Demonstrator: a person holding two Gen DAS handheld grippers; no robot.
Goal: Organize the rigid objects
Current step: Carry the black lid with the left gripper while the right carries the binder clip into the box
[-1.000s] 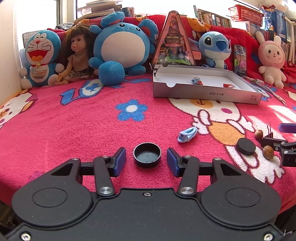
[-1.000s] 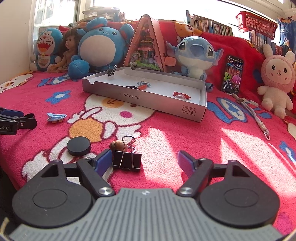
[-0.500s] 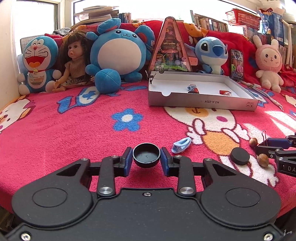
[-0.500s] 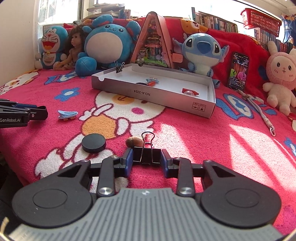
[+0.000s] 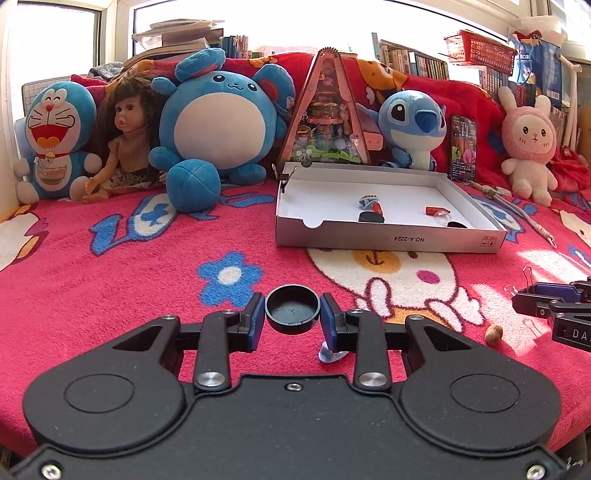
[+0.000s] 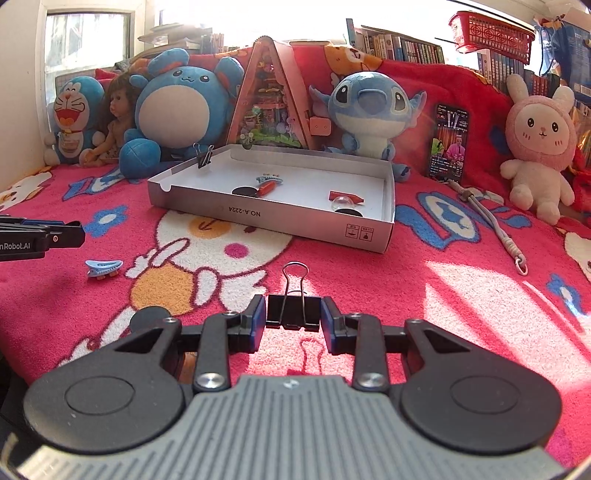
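Left gripper (image 5: 292,320) clamps a black round cap (image 5: 292,308); right gripper (image 6: 293,319) clamps a black binder clip (image 6: 293,311) above the red blanket (image 6: 424,295).

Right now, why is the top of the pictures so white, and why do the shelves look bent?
Left wrist view: the window is washed out by glare, and the fisheye lens bends the bookshelf. Right wrist view: sun patches brighten the blanket, and the binder clip casts a shadow just below it.
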